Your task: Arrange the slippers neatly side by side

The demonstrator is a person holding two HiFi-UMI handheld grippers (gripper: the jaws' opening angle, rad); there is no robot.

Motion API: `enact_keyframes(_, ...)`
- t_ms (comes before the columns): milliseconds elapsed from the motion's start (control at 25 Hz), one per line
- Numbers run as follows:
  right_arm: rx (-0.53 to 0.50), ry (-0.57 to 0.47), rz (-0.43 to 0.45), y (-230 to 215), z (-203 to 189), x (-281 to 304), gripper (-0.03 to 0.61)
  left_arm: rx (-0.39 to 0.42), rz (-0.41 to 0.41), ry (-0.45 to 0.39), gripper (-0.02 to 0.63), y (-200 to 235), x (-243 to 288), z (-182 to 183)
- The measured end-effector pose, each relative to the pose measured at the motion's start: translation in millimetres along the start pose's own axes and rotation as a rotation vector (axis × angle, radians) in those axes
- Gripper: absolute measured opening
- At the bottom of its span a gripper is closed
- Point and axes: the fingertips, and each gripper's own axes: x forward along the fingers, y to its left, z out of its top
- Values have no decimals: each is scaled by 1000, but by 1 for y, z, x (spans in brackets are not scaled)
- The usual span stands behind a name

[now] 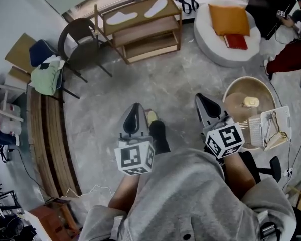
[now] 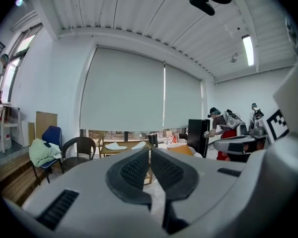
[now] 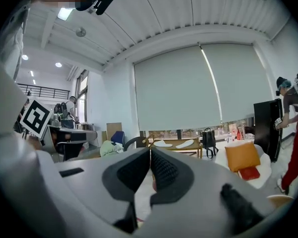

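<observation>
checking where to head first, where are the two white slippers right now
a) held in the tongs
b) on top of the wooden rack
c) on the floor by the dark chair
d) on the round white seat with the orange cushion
b, both white slippers lie on the top board of the wooden rack, with a gap between them.

I see a person [image 1: 291,58] cut off at the head view's right edge; the distant slippers [image 2: 115,146] are too small for detail.
</observation>
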Motion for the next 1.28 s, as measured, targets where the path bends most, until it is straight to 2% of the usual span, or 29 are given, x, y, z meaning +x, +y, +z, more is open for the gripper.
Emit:
enact_keyframes(480, -11, 83, 4, -22, 18, 124, 25, -31, 20, 63, 25, 85, 96, 14)
enact_keyframes(1280, -39, 93, 0, -4, 73, 309, 25, -39, 7, 57, 25, 217, 216, 52)
